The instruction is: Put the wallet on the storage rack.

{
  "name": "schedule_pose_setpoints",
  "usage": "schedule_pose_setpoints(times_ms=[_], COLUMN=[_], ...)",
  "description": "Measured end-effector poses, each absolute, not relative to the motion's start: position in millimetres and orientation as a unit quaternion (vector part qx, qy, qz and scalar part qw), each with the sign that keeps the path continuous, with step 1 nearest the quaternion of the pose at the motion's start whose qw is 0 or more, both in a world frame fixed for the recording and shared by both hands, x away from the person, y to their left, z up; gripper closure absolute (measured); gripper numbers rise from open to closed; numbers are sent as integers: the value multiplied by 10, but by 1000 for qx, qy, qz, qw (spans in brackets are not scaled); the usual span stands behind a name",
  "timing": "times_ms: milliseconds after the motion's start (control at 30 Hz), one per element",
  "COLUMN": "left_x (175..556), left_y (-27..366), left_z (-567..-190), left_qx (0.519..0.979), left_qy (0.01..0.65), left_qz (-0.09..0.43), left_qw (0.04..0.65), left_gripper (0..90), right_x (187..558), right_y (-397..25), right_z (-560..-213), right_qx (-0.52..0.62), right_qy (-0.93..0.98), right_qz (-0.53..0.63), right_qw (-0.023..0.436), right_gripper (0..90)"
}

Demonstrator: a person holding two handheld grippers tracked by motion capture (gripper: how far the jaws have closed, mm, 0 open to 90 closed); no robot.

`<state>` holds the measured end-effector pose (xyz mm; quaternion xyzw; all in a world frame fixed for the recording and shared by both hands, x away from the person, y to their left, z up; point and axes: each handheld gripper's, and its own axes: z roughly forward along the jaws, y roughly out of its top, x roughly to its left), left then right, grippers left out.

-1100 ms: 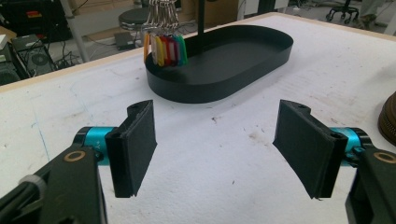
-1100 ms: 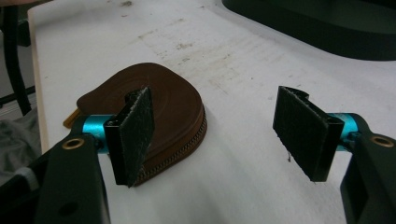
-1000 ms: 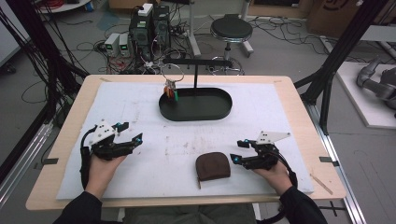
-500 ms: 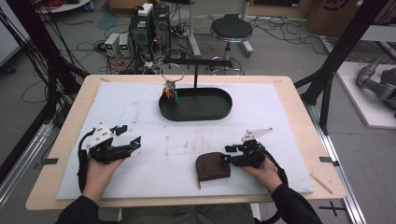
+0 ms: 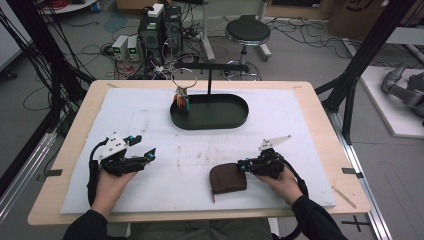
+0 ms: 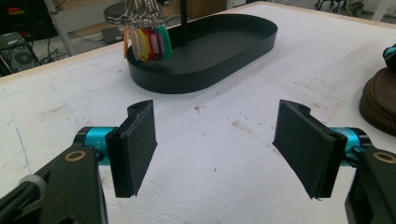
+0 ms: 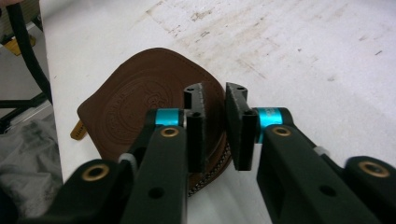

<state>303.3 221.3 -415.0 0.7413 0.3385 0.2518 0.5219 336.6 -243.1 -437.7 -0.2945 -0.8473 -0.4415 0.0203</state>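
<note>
The right hand-held gripper [image 7: 215, 126] was held nearly closed over the brown pouch [image 7: 149, 112], gripping nothing; the left hand-held gripper [image 6: 219, 144] was held wide open, empty.

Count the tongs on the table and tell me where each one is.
2. The left tongs rest on the white mat at the near left, jaws wide apart. The right tongs sit at the near right, jaws nearly together at the brown pouch's edge.

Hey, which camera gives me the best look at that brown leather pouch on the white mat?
The right gripper view: the brown leather pouch is close up, showing its embossed round stamp and zip edge, under the nearly closed right gripper. The high view shows the pouch whole but small. The left gripper view catches just its edge.
</note>
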Motion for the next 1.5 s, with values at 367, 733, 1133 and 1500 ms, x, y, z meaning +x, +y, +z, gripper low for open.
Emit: schedule_pose_setpoints(times_ms=[367,733,1133,1500], left_x=[3036,3062,3192,3324], left_y=[2186,1988,1357,875], left_z=[-4141,-4068,-4079,-4160], left_qx=[743,743,771,797], left_qy=[335,303,223,181], left_qz=[252,233,110,51], left_qw=[523,549,587,574], left_gripper=[295,294,294,297], right_x=[3269,3187,3096,3054], right_y=[-2392,-2405,-2400,-2438], right_z=[-4209,-4017,-3940,-3935], right_qx=[-272,-227,-173,-145], right_qy=[-837,-815,-817,-823], right_qz=[-475,-523,-538,-540], right_qw=[-34,-102,-112,-99], right_gripper=[878,883,883,881])
